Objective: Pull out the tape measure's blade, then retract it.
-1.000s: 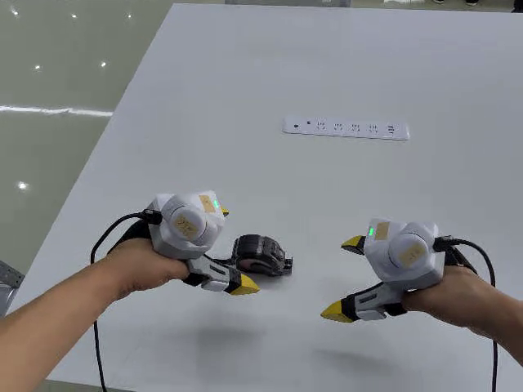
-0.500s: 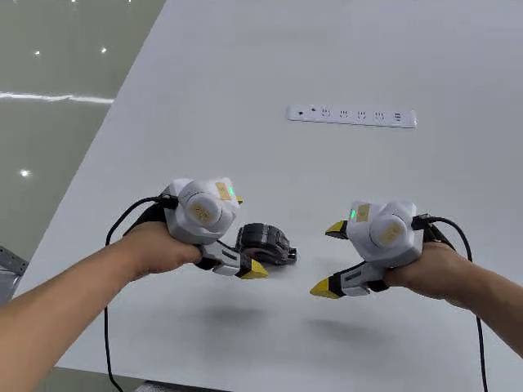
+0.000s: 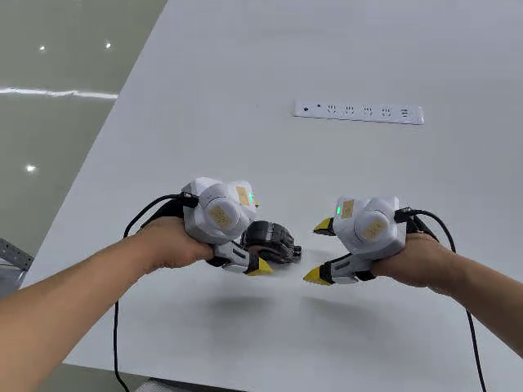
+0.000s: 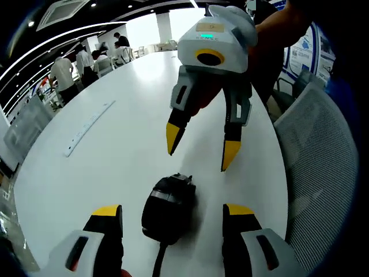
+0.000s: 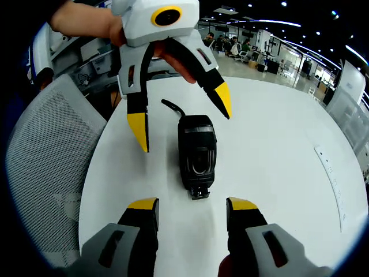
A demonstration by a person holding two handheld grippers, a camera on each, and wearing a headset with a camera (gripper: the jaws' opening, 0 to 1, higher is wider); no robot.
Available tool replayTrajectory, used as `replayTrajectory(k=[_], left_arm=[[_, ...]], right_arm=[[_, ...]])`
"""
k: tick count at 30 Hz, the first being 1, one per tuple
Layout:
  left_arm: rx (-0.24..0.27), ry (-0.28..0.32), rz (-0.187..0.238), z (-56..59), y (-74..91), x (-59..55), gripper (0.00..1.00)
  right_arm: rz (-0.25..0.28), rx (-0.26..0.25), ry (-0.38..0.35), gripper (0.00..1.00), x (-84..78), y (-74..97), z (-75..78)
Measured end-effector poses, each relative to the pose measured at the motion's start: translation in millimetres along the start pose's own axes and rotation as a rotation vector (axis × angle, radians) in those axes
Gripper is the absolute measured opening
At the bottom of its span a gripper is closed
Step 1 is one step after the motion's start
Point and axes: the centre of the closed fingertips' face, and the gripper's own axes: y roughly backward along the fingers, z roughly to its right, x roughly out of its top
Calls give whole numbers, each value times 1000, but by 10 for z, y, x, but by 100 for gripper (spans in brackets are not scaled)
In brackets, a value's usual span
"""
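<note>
Since the earlier frames the two grippers have drawn closer together, the right one closing on the tape measure (image 5: 196,151). The tape itself lies where it did, on the table (image 3: 245,98). Its blade is fully wound in. The case's long axis runs along the line between the two grippers, with the blade hook (image 5: 199,193) facing the right gripper (image 3: 320,251) and the strap end facing the left gripper (image 5: 180,115). The left gripper is nearer: its jaws stand apart, one on each side of the case, with a gap showing on both sides in the left gripper view, so nothing is clamped. The right gripper's jaws are likewise apart and hold nothing, with the hook just ahead of their gap. Judgement: the case needs clamping before the hook is pinched.
</note>
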Motion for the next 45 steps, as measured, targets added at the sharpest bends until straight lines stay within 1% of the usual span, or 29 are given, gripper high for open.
replayTrajectory(k=[3, 6, 9, 13, 16, 18, 22, 25, 28, 32, 38, 41, 45], left_arm=[[-3, -6, 0, 4, -25, -11, 64], [-2, -11, 2, 1, -44, -6, 60], [-3, -23, 0, -1, -59, 3, 58], [-4, -36, 1, -22, -81, 14, 55], [1, -52, -6, -48, -104, 14, 51], [-8, -56, -8, -44, -121, 20, 51], [-20, -88, -21, -22, -151, 32, 49], [-29, -107, -27, -8, -172, 37, 45], [-28, -122, -38, -16, -194, 29, 44], [-35, -138, -45, -16, -199, 18, 41], [-38, -144, -57, -34, -200, 2, 38], [-43, -149, -55, -31, -198, 7, 33], [-48, -155, -56, -28, -202, 10, 33]], right_arm=[[7, 3, -1, 41, 9, -43, 22], [-1, 0, 9, 39, -14, -92, 49], [-5, 8, 20, 37, -39, -146, 51], [-9, 19, 33, 34, -54, -186, 36], [-10, 21, 40, 33, -57, -211, 42], [-9, 27, 45, 32, -66, -239, 48], [-17, 32, 54, 30, -92, -282, 60], [-21, 38, 58, 30, -105, -315, 70], [-27, 45, 67, 28, -122, -337, 72], [-24, 57, 77, 26, -109, -351, 63], [-23, 74, 92, 22, -101, -401, 36], [-18, 77, 89, 20, -95, -405, 35], [-13, 82, 81, 18, -102, -400, 25]])
